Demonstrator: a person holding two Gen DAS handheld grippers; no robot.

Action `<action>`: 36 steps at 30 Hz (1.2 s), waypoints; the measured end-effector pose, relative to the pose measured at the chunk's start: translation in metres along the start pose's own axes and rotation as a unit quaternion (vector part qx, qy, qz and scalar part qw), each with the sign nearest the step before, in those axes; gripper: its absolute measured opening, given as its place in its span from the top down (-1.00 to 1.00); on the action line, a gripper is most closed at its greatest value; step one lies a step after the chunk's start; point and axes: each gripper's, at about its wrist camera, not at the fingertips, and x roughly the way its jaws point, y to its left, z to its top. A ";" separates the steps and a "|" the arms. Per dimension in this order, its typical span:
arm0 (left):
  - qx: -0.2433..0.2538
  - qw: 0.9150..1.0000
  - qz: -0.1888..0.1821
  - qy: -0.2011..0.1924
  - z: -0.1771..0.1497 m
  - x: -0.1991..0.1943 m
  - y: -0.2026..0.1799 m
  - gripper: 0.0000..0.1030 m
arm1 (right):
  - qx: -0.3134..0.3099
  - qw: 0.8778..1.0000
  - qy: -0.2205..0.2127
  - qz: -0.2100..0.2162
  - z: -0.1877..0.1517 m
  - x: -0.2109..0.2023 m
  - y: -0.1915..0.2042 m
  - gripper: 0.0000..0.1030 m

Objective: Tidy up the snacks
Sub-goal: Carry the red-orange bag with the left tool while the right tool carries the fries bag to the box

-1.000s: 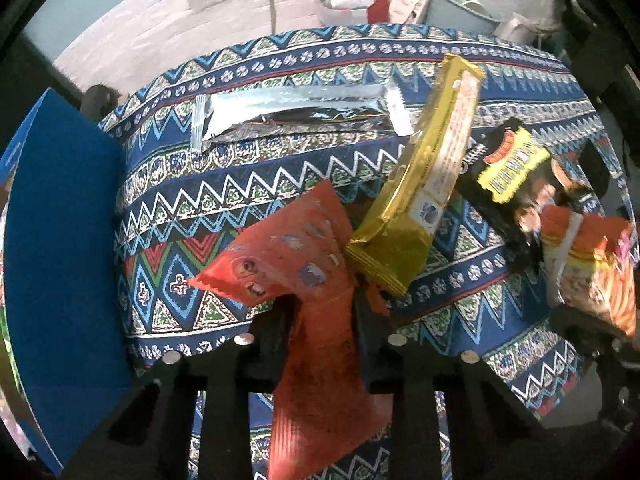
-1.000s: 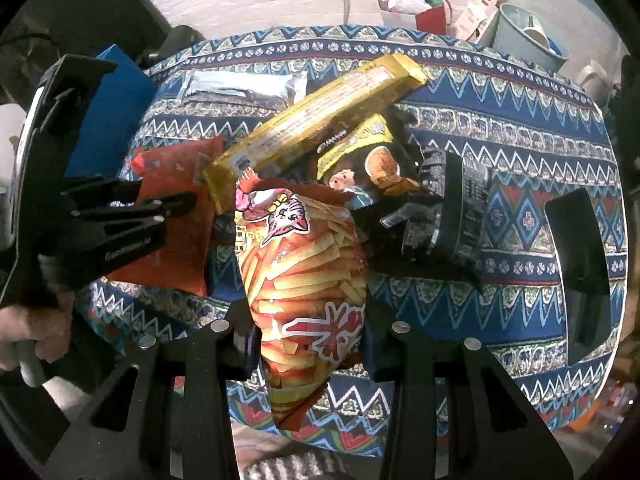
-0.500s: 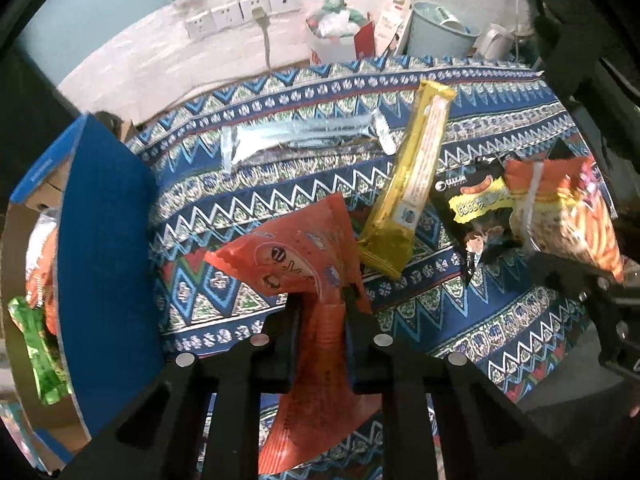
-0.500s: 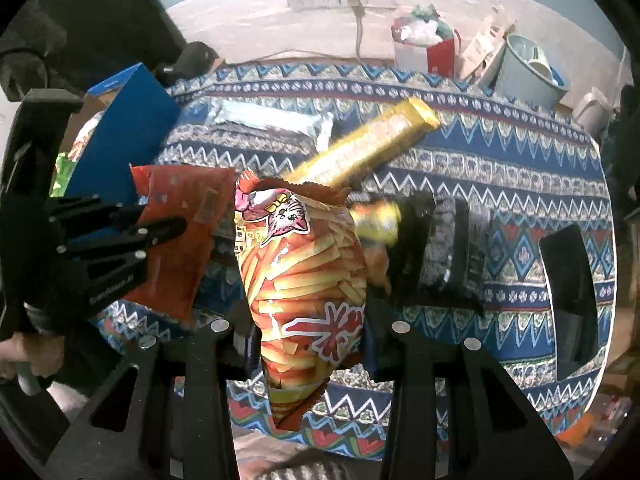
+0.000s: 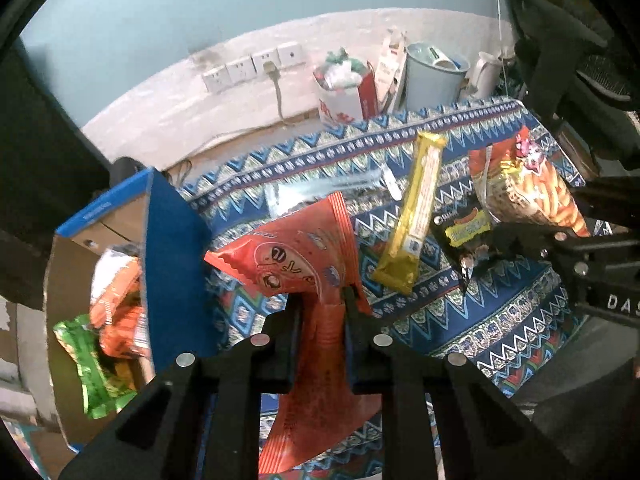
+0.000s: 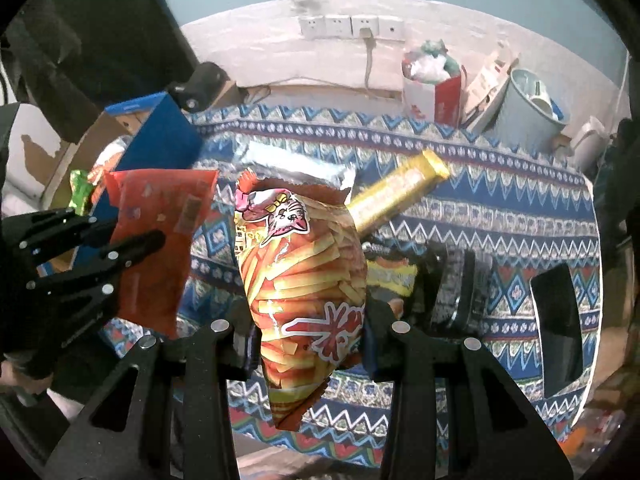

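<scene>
My left gripper (image 5: 320, 304) is shut on a red snack packet (image 5: 304, 256) and holds it above the patterned tablecloth (image 5: 460, 320); the packet also shows in the right wrist view (image 6: 160, 240). My right gripper (image 6: 308, 320) is shut on a striped orange chips bag (image 6: 304, 276), lifted off the table; the bag shows in the left wrist view (image 5: 528, 192). A gold bar packet (image 5: 416, 216), a silver packet (image 5: 328, 188) and a black-and-yellow packet (image 5: 464, 232) lie on the cloth. An open blue cardboard box (image 5: 172, 248) with snacks inside stands at the left.
A dark flat object (image 6: 560, 316) lies on the cloth at the right. Beyond the table stand a red-and-white bag (image 6: 432, 88), a pale bin (image 6: 532, 108) and wall sockets (image 6: 352, 28). A green packet (image 5: 88, 360) lies in the box.
Both grippers have risen away from the table with their packets. The left one has swung toward the blue box, whose inside now shows.
</scene>
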 end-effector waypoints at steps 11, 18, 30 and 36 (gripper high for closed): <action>-0.009 0.999 0.016 -0.048 0.001 -0.039 0.031 0.67 | -0.020 0.999 -0.036 0.006 0.029 -0.025 0.032 0.26; -0.022 0.997 0.017 -0.073 -0.001 -0.061 0.055 0.67 | -0.039 0.998 -0.044 0.013 0.045 -0.026 0.060 0.26; -0.069 0.994 0.008 -0.081 -0.014 -0.073 0.109 0.67 | -0.073 0.996 -0.037 0.025 0.069 -0.009 0.109 0.26; -0.089 0.993 0.014 -0.078 -0.027 -0.071 0.136 0.67 | -0.088 0.995 -0.038 0.039 0.086 0.000 0.138 0.26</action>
